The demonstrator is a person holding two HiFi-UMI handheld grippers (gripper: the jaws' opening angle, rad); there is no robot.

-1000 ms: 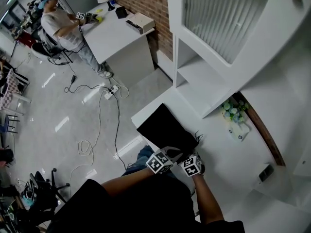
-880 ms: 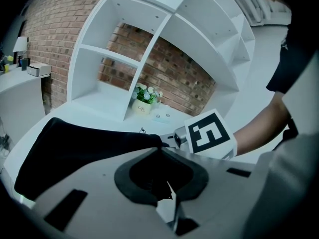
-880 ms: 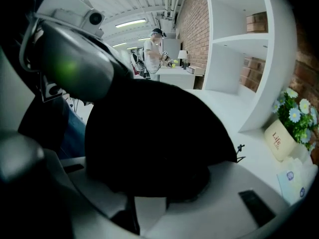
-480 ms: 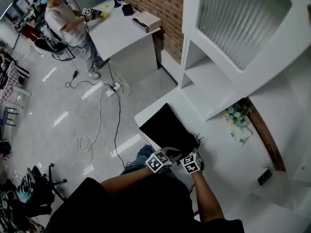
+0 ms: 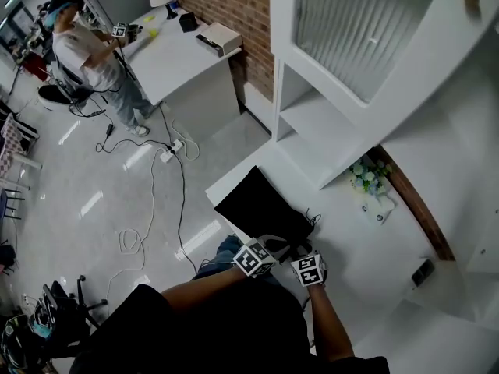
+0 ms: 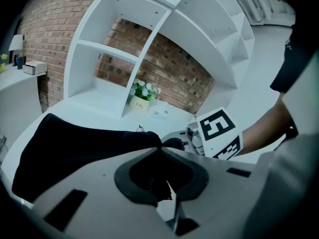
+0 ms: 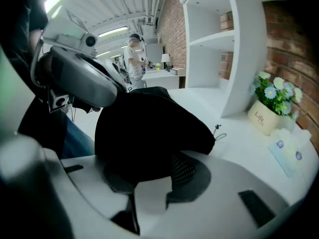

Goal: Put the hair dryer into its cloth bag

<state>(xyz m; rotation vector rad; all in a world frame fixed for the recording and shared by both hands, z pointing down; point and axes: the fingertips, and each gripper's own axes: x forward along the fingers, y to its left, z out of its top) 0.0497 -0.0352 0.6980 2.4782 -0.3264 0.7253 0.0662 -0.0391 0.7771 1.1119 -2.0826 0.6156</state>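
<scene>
hair dryer (image 7: 183,169): only a black mesh end shows, in the right gripper view. The rest is hidden under the black fabric of the cloth bag (image 5: 261,207). The bag lies bulging on the white bench (image 5: 366,259) at its near-left part. Its mouth faces the person and its closed end reaches toward the far-left bench corner. A drawstring (image 5: 314,218) trails from the mouth's right side onto the bench.

right claw (image 7: 154,177): jaws partway apart, have just been opening a little. The dryer's mesh end and bag fabric sit between them, and the pads look to be on it.
left claw (image 6: 159,151): jaws nearly together, pinching the bag's rim fabric.
Both claws sit side by side at the bag mouth, near each other.

Around: the flower pot (image 5: 371,179) is right of the bag and well apart from it, just right of the shelf unit (image 5: 312,123) upright. The brick wall (image 5: 234,6) is on the far side. Another person (image 5: 82,49) stands at a second bench (image 5: 175,53) far left. Cables (image 5: 148,201) lie on the floor.
</scene>
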